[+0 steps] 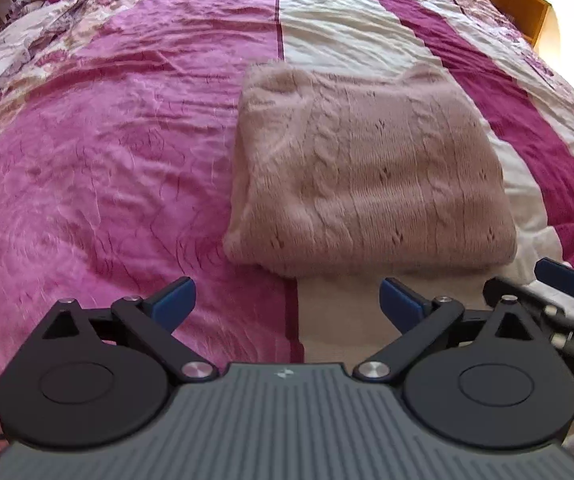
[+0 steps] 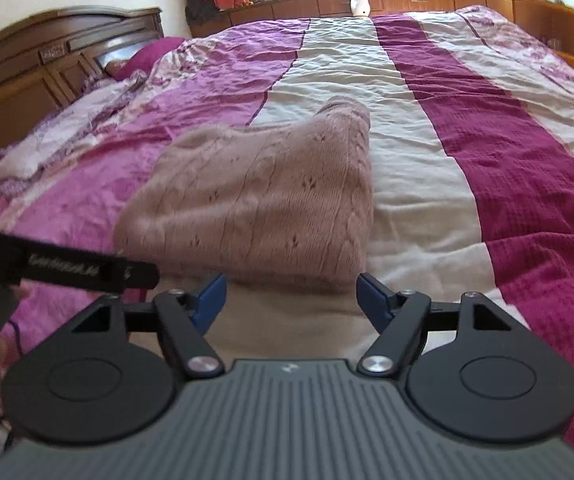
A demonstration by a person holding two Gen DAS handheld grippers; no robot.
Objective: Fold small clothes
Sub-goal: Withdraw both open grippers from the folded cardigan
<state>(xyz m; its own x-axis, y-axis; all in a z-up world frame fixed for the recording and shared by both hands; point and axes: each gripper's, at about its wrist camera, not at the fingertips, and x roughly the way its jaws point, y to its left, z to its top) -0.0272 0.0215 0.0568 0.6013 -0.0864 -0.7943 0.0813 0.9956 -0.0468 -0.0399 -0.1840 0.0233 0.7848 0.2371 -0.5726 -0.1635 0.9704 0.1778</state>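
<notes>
Left wrist view: the left gripper (image 1: 287, 304) hangs with its blue-padded fingers (image 1: 175, 300) spread wide, holding nothing, just short of the near edge of a folded pale pink cable-knit sweater (image 1: 367, 168). The sweater lies flat on the bed's pink, cream and magenta striped quilted bedspread (image 1: 127, 160), across the seam where a pink stripe meets a cream one. At the right edge, part of the right gripper (image 1: 559, 280) shows, blurred.

Right wrist view: the right gripper (image 2: 291, 296) is likewise spread wide and empty, just before the sweater's (image 2: 255, 204) near edge. At the left a black bar of the left gripper (image 2: 67, 268) carries white lettering, too blurred to read. A carved dark wooden headboard (image 2: 47, 60) stands at the bed's left end, and a low wooden cabinet (image 2: 407, 0) runs along its far side.
</notes>
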